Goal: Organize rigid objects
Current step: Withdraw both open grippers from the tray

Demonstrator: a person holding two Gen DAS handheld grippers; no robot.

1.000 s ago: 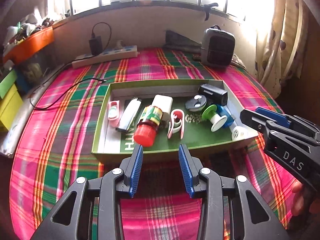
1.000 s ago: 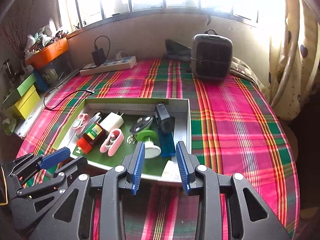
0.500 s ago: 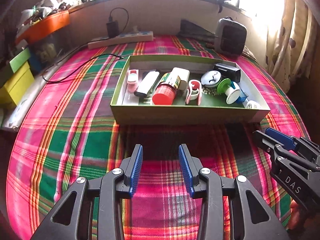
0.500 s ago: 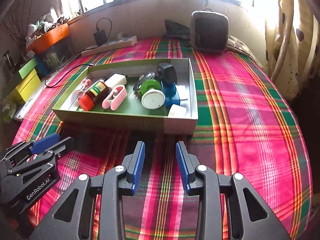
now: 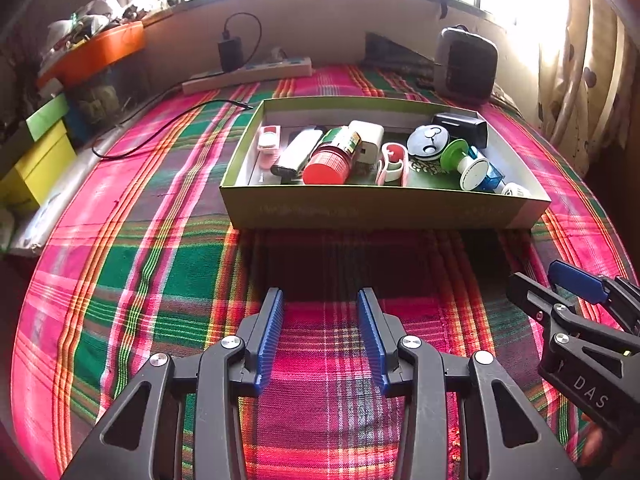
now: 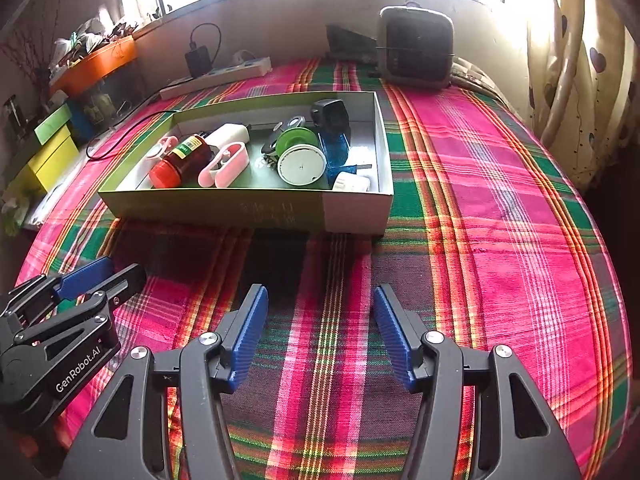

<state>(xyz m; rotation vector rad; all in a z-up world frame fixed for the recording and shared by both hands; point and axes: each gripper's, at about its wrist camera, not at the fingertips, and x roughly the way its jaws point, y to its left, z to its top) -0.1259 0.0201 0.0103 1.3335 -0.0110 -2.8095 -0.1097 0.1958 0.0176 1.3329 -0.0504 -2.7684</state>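
Note:
A shallow green box (image 5: 384, 210) (image 6: 224, 204) sits on the plaid cloth and holds several rigid objects: a red-capped bottle (image 5: 330, 160) (image 6: 182, 158), a white lighter (image 5: 294, 152), a pink clip (image 5: 394, 162) (image 6: 226, 164), a green and white spool (image 5: 466, 160) (image 6: 300, 156), a black box (image 5: 462, 128) (image 6: 332, 114). My left gripper (image 5: 320, 330) is open and empty, well in front of the box. My right gripper (image 6: 320, 326) is open and empty, also in front of the box; it shows at the right in the left wrist view (image 5: 560, 292).
A grey speaker (image 6: 416, 46) stands behind the box at the right. A power strip (image 5: 248, 76) with a black charger and cable lies at the back left. Yellow and green boxes (image 5: 36, 152) and an orange tray (image 5: 92, 52) line the left edge. Curtains hang at the right.
Both grippers have drawn back from the box toward the near edge of the cloth. The right gripper's jaws have opened wider. The box's contents have not moved.

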